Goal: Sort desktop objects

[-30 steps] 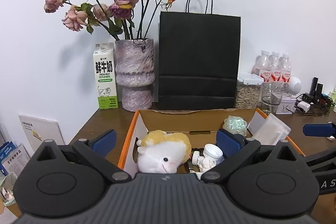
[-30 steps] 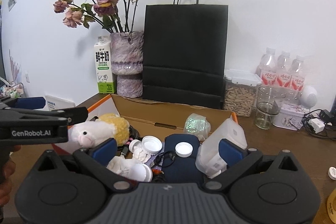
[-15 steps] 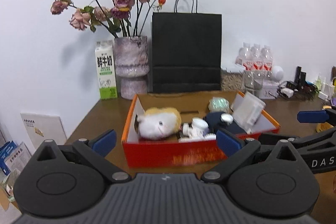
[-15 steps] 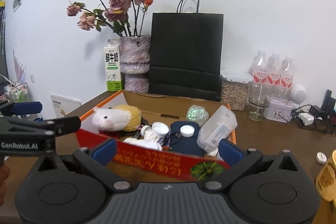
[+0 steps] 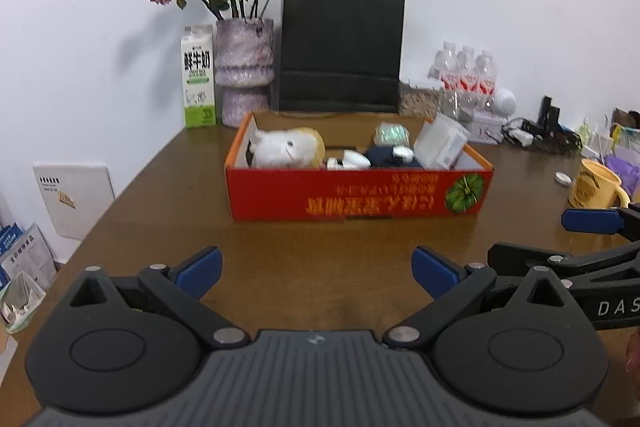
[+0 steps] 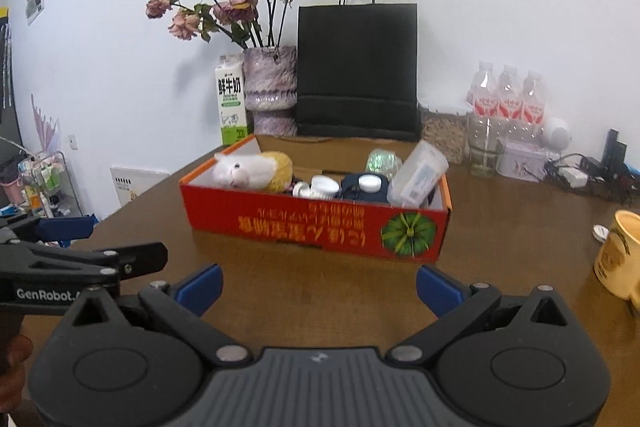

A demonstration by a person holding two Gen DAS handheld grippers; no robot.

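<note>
A red cardboard box (image 5: pixel 356 193) (image 6: pixel 316 227) stands in the middle of the brown table. Inside lie a white and yellow plush toy (image 5: pixel 286 149) (image 6: pixel 250 169), white bottle caps (image 5: pixel 352 159), a dark blue pouch (image 6: pixel 364 187), a clear plastic container (image 5: pixel 442 143) (image 6: pixel 418 175) and a shiny wrapped ball (image 5: pixel 390 135). My left gripper (image 5: pixel 316 273) hovers open over bare table, well short of the box. My right gripper (image 6: pixel 318 287) is likewise open and holds nothing, a little in front of the box.
Behind the box stand a milk carton (image 5: pixel 197 83), a vase of dried roses (image 5: pixel 245 83) and a black paper bag (image 5: pixel 340 51). Water bottles (image 6: pixel 508 103), a jar and cables sit at back right. A yellow mug (image 5: pixel 592 185) (image 6: pixel 618 255) and a small lid (image 5: pixel 562 179) are at right.
Both grippers have drawn back and away from the box; a second ago they were right over its contents. Both stayed open with nothing in them.
</note>
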